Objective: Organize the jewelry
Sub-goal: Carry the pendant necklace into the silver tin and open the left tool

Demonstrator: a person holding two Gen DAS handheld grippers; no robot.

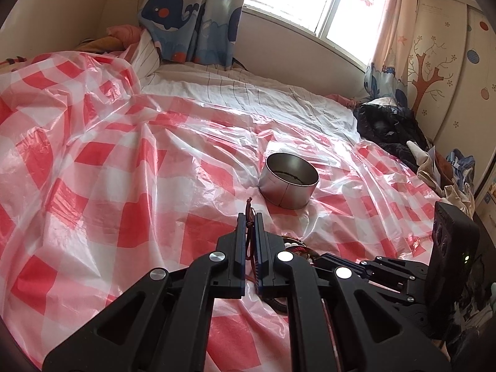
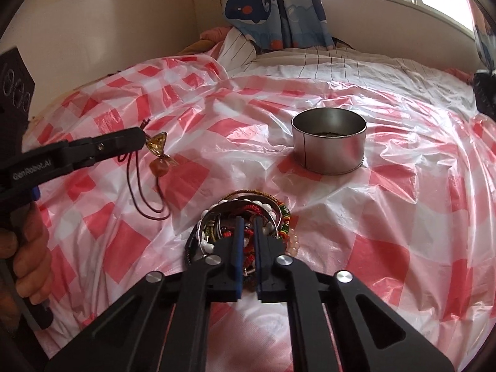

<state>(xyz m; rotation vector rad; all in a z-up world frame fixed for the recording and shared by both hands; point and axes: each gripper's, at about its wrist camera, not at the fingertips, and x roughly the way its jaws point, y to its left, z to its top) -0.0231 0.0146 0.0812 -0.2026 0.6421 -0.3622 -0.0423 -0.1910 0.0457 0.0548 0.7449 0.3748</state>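
A heap of bracelets and bangles (image 2: 248, 214) lies on the red-and-white checked plastic sheet (image 2: 387, 232). My right gripper (image 2: 248, 221) points down into the heap, shut on a red beaded bracelet (image 2: 248, 248) that shows between its blue pads. To the left, my left gripper (image 2: 143, 139) is shut on the dark red cord (image 2: 148, 198) of a necklace. Its amber pendant (image 2: 158, 146) hangs just below the tips, and the cord's loop rests on the sheet. The left wrist view shows the same cord (image 1: 249, 217) pinched in that gripper (image 1: 249, 216). An open round silver tin (image 2: 329, 141) stands upright farther back.
The sheet covers a bed with a striped white sheet (image 1: 248, 90) beyond it. Dark clothes (image 1: 387, 124) are piled at the bed's right edge beside a decorated wardrobe (image 1: 449, 77). Whale-print curtains (image 1: 192, 12) and a bright window stand behind. A hand (image 2: 28, 248) grips the left tool's handle.
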